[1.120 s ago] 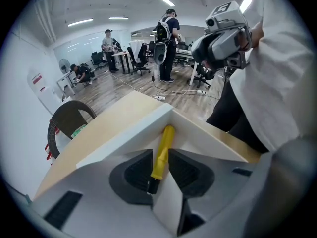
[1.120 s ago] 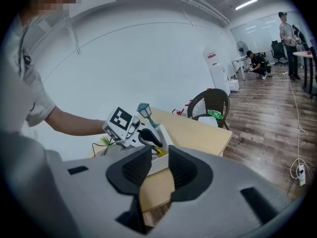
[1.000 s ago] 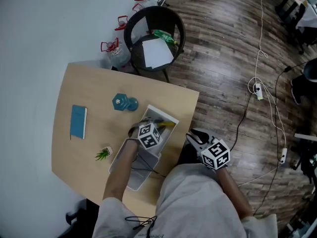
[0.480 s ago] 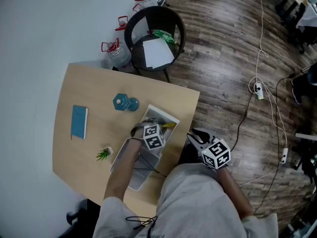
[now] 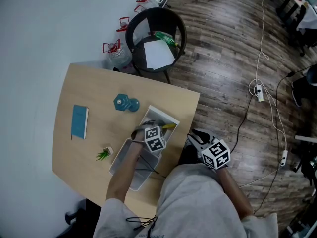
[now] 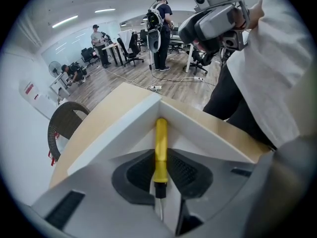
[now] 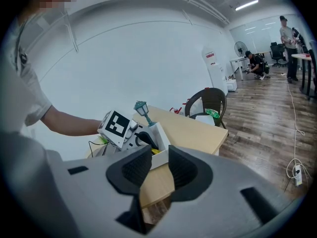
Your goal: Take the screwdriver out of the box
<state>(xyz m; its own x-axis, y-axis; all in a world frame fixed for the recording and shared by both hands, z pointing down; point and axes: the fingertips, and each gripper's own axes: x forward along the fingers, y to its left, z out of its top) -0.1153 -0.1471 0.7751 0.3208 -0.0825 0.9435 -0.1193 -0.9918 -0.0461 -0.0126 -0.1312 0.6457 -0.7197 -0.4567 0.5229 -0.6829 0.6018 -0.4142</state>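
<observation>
My left gripper (image 6: 160,163) is clamped on the yellow-handled screwdriver (image 6: 161,135), which is still inside the white rectangular plastic box (image 5: 164,115), at its 1 o'clock corner. My right gripper (image 7: 159,166) is empty with its jaws apart, off the tan wooden table (image 5: 94,90) at the box's 3 o'clock.

The screwdriver (image 6: 161,148) has a yellow handle, a black collar and a thin metal shaft. It runs straight out between the jaws of the left gripper (image 6: 161,168), whose pads sit tight against the handle's near end. Its far end points into a corner of the box (image 6: 116,128). The box is white, long and open-topped, lying on the bench (image 5: 89,83) under those jaws.
</observation>
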